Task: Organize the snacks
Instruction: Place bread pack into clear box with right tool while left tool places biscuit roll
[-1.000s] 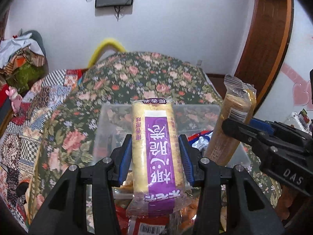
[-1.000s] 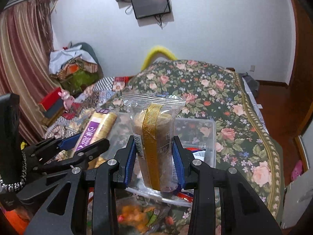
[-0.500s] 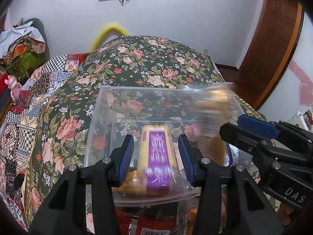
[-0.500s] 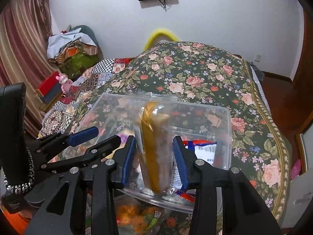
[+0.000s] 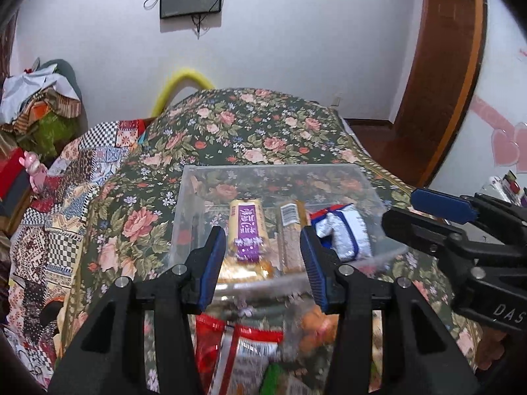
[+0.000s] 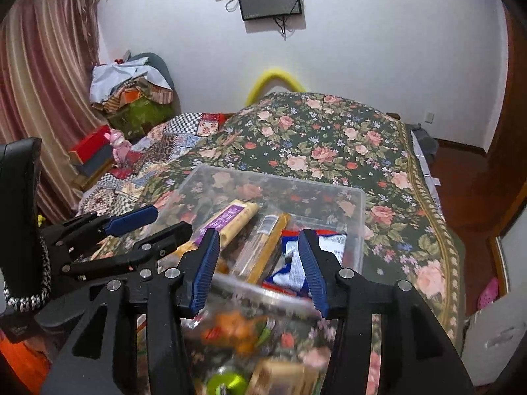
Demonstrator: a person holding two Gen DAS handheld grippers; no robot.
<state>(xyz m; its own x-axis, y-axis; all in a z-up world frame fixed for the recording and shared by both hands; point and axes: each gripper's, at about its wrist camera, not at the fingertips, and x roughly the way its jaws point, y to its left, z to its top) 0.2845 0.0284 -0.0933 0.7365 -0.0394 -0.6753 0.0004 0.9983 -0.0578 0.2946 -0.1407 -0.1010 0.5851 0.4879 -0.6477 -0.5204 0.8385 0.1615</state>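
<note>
**A:** Start closest in. What's left to sort?

**B:** Right under both cameras lies a blurred heap of loose snacks (image 5: 243,345) on the bed: a red-and-white packet, something orange, a green bit. In the right wrist view the same loose pile (image 6: 237,329) shows orange pieces, a yellow-green round thing and a tan box. None of that is in the bin, so I'd judge a fair share of the work remains.

**A:** And the claws?

**B:** The left claw (image 5: 260,266) is spread wide with nothing between its fingers. The right claw (image 6: 260,266) is likewise released and empty. Both hang just in front of the bin's near wall.

**A:** What's already put away?

**B:** Inside the clear plastic bin (image 5: 187,197), three things lie side by side: the purple-labelled cake bar (image 5: 245,230) on the left, the gold-striped biscuit pack (image 5: 290,230) touching it in the middle, and a silver-and-blue packet (image 5: 342,233) on the right.

**A:** Beyond that?

**B:** Only the floral bedspread (image 6: 329,138), then the wall.
</note>
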